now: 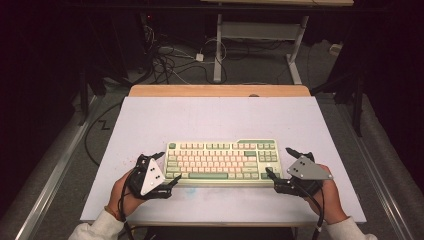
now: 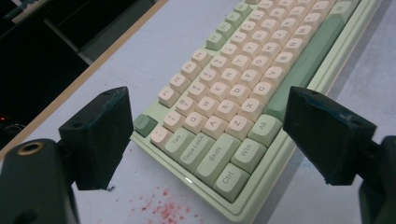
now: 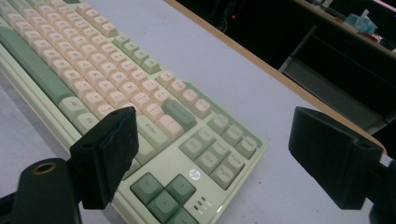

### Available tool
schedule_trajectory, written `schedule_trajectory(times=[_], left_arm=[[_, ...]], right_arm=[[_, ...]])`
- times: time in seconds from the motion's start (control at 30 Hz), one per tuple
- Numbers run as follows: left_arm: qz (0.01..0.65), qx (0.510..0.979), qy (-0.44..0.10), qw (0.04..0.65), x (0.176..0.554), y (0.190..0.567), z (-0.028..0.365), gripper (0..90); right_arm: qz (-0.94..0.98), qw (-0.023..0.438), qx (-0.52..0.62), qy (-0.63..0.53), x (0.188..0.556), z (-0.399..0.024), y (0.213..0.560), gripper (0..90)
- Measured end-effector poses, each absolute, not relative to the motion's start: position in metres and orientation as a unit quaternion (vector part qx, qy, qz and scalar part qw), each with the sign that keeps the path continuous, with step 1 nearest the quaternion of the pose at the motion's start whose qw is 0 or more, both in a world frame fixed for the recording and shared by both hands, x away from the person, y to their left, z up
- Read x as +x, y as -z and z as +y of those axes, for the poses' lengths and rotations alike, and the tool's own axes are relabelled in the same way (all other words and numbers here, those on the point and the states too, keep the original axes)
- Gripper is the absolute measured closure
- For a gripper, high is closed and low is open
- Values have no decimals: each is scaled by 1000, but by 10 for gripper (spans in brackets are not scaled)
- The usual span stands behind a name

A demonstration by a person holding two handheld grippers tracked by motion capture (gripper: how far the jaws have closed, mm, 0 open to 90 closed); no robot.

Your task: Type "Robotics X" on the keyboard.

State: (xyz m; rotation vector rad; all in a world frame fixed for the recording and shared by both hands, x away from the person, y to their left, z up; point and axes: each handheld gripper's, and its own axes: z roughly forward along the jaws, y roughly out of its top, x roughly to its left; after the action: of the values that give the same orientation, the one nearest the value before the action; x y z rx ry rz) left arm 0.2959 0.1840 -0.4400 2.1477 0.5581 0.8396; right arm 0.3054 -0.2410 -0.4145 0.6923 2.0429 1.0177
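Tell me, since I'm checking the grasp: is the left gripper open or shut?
Open. The left gripper has its fingers spread wide, astride the keyboard corner, gripping nothing.

The keyboard (image 1: pixel 220 162) is pale green, with cream keys in the middle and darker green keys at its edges. The desk (image 1: pixel 210 117) is pale lilac-grey with a wooden far rim, and red specks (image 2: pixel 163 205) mark it. Both tongs are black.

keyboard (image 1: pixel 220 162) on table (image 1: pixel 210 117), seemingly centred
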Motion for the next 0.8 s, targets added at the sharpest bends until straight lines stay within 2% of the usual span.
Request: schedule_trajectory(times=[0.8], left_arm=[[242, 845, -315, 358, 291, 455, 209, 157]], right_arm=[[790, 376, 290, -389, 296, -272, 424, 166]])
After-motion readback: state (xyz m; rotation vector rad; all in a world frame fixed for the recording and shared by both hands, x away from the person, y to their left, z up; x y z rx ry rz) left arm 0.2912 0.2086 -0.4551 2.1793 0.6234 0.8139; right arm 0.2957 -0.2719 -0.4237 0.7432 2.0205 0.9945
